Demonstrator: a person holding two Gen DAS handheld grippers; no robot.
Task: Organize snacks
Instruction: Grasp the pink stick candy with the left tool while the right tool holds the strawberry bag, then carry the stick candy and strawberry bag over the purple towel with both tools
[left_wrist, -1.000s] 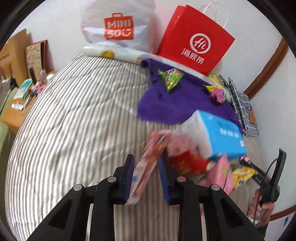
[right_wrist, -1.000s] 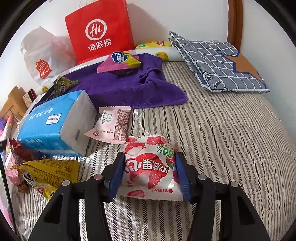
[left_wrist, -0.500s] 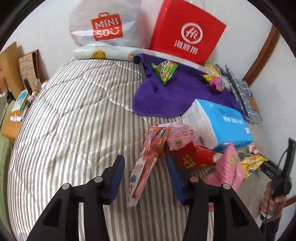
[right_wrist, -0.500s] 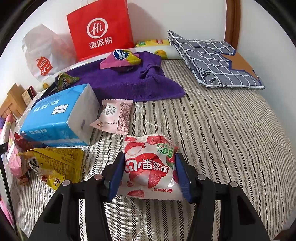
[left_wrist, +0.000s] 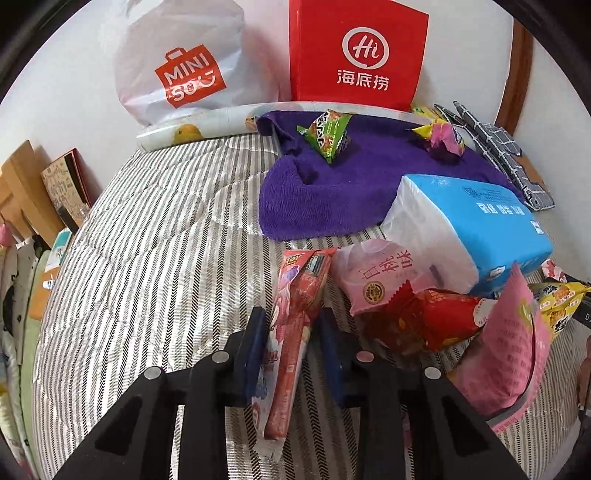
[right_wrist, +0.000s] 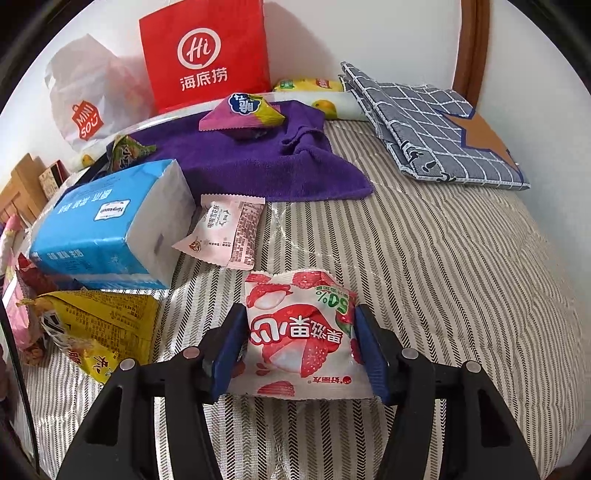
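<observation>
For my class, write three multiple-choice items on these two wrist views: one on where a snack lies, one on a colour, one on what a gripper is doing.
1. Where does the green snack packet lie?
A. on the purple towel
B. inside the red paper bag
C. on top of the blue tissue pack

2. What colour is the snack bag beside the tissue pack in the right wrist view?
A. green
B. yellow
C. black

3. What is the right gripper doing?
A. hanging open over bare bedding
B. closing on the towel
C. holding the strawberry snack bag between its fingers

Answers: 1 A, the packet rests on the towel's purple pile. 2 B, the yellow snack bag lies just in front of the pack. 3 C, both blue pads press the bag's sides.
</observation>
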